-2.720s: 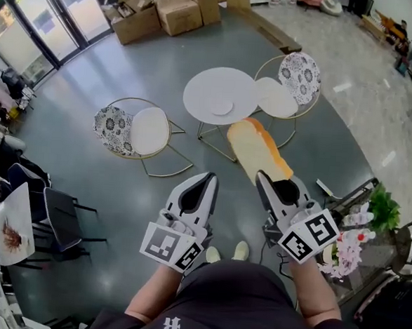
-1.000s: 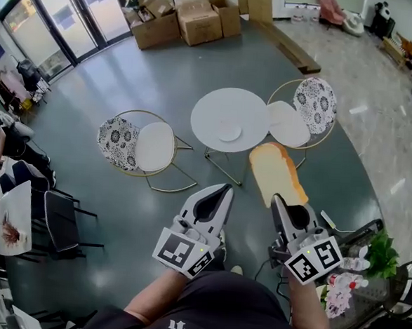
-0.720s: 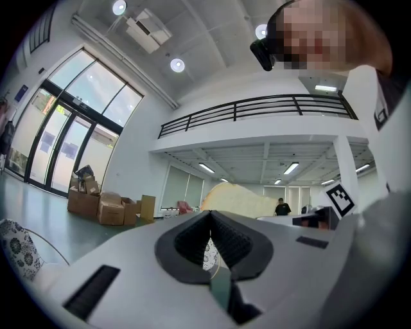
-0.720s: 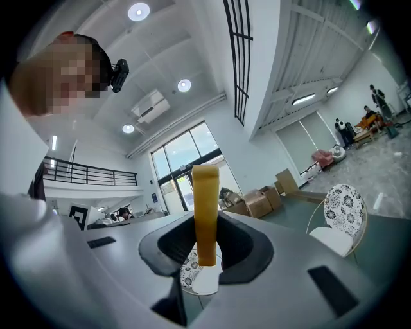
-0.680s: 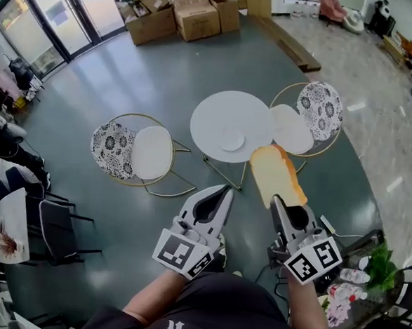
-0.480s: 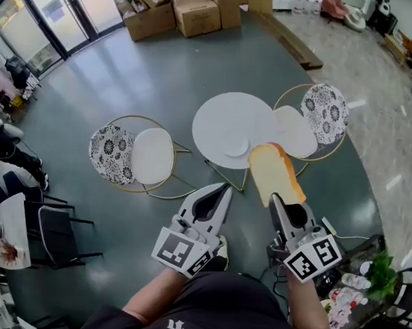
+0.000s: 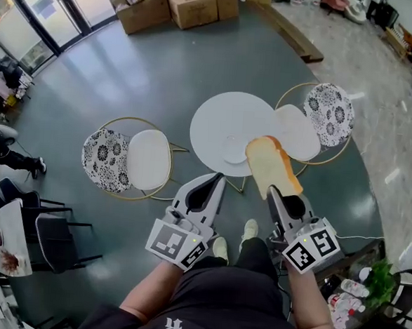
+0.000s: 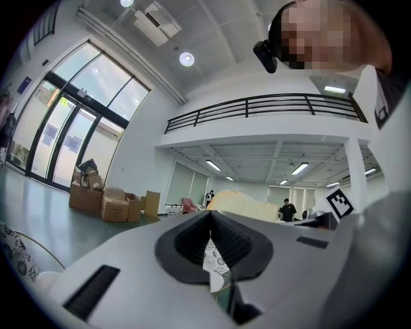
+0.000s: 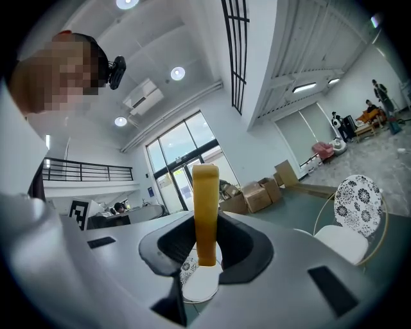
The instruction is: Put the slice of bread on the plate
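1. Right gripper (image 7: 273, 192) is clenched on the lower end of the slice of bread (image 7: 269, 163). The slice stands on edge between the jaws and juts out ahead of them.
2. Left gripper (image 7: 216, 176) has its jaw tips together with only a thin slit below them, and nothing is held. It sits left of centre, beside the right one.
3. In the head view the slice overlaps the lower right rim of the round white table (image 7: 220, 115).
4. The plate (image 7: 233, 155) sits bare on the table's near edge, just left of the bread in frame.
5. A patterned chair (image 7: 125, 158) stands at centre left and a second chair (image 7: 314, 122) at centre right, flanking the table.
6. Cardboard boxes (image 7: 177, 0) are at top centre and glass doors (image 7: 41, 11) at upper left.
7. The person's shoes (image 7: 248, 230) are on grey floor below the table.
8. A plant (image 7: 380, 274) is at lower right.
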Demonstrator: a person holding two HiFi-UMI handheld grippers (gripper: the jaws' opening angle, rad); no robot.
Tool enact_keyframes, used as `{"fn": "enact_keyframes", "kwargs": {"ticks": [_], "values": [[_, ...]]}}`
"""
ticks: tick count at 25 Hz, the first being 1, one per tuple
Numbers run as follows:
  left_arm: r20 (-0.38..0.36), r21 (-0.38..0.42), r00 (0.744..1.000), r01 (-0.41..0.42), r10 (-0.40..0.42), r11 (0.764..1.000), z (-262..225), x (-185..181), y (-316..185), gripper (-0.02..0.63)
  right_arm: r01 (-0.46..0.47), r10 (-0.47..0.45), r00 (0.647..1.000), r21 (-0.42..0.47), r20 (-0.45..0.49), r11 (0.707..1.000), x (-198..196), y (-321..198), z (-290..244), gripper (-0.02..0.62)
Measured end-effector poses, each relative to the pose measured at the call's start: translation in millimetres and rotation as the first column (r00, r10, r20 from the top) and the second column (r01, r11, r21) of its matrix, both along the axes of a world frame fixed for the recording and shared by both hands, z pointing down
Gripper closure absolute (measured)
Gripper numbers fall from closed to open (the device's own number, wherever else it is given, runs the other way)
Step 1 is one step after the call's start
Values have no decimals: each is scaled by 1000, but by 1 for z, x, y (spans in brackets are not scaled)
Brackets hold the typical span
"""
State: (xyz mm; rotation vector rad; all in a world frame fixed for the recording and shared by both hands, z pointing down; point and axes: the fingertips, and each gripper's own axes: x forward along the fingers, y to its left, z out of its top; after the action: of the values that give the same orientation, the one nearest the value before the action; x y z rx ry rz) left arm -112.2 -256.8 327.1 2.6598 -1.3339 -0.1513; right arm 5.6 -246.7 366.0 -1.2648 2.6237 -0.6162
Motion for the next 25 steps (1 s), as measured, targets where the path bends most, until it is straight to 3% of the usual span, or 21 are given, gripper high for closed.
{"fn": "enact_keyframes", "kwargs": {"ticks": [7,16,25], "values": [[-8,-32,999,52,-53,998,15,11,-60,600,74,-76,994,-31,-75,997,5,-65,33,506],[15,-50,986,168,-167,985,35,23,-147,600,202,-212,962,-71,-173,977,12,-156,81,506],[37,-103,977,211,-208,972,100,-1,-173,600,214,-240,928,-118,-285,970,-6,-191,180,506]]}}
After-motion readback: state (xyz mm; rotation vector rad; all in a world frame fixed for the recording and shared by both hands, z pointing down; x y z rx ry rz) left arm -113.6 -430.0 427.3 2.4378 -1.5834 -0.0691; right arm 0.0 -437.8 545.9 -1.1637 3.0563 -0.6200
